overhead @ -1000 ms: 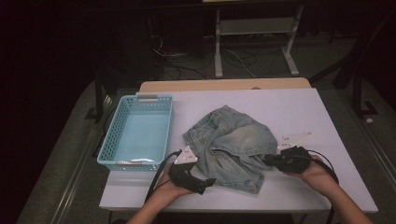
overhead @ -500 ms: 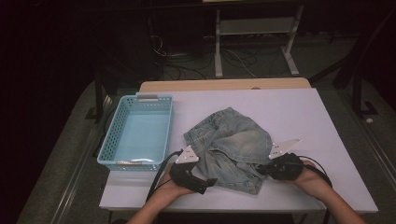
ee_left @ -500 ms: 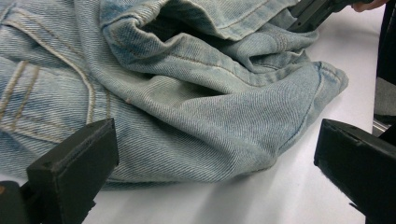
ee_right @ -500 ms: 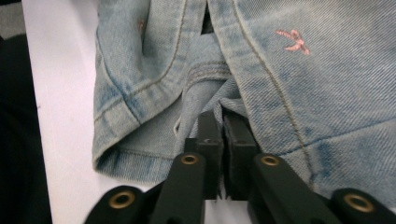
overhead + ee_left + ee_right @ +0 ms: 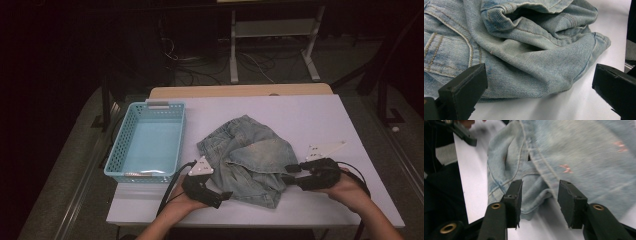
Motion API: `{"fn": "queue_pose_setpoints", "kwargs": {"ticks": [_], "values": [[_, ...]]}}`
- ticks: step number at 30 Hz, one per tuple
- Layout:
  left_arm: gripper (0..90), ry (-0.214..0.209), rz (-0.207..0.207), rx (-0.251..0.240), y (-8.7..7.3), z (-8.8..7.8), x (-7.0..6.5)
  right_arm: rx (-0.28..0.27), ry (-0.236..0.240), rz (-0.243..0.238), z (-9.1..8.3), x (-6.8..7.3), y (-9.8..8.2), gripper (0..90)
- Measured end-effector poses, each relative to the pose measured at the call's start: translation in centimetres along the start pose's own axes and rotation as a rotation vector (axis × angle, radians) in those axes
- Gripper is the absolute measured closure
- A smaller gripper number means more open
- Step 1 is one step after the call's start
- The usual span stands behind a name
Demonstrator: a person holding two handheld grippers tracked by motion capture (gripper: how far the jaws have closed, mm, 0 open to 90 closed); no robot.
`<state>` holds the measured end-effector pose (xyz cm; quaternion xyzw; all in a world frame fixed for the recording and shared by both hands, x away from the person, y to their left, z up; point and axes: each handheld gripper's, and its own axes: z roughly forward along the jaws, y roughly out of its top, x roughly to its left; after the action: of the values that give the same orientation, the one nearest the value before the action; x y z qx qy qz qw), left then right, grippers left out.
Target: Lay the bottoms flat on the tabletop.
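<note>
A crumpled pair of light-blue denim shorts (image 5: 250, 160) lies on the white table (image 5: 300, 115). My left gripper (image 5: 223, 197) rests at the near left corner of the denim. In the left gripper view its jaws (image 5: 540, 75) stand wide apart around a fold of the shorts (image 5: 524, 50) and do not press on it. My right gripper (image 5: 290, 174) is at the denim's right edge. Its jaws (image 5: 540, 185) have just been opening. A hem of the shorts (image 5: 574, 157) sits loosely between them, with nothing pinched.
A light-blue plastic basket (image 5: 159, 104) with nothing in it stands on the table left of the shorts. Bare white table lies beyond and to the right of the denim. The table's front edge runs just below both hands. A metal stand and cables are on the dark floor behind.
The right gripper's jaws, together at the denim's right edge before, now stand apart, and that hand has shifted slightly. The left gripper and the basket have stayed put.
</note>
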<state>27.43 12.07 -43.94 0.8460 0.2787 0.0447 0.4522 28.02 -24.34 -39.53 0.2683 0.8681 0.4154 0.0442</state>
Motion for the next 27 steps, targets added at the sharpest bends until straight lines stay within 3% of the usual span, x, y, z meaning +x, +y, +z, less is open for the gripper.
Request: {"fn": "queue_pose_setpoints", "kwargs": {"ticks": [6, 10, 17, 27], "values": [[0.0, 0.004, -0.001, -0.001, 0.0, -0.1, 0.0, -0.05, -0.044, 0.032, -1.7, -1.5, 0.1, 52.8], [0.0, 0.004, 0.004, 0.001, 0.0, -0.2, 0.1, -0.061, -0.064, 0.053, -1.9, -2.7, 0.4, 52.0], [0.0, 0.003, 0.001, 0.0, 0.0, -0.2, 0.1, -0.067, -0.096, 0.1, -0.9, -5.2, 1.5, 48.1], [0.0, 0.005, -0.001, -0.002, 0.0, -0.2, 0.2, -0.071, -0.103, 0.103, 1.6, -7.5, 3.2, 40.0]]}}
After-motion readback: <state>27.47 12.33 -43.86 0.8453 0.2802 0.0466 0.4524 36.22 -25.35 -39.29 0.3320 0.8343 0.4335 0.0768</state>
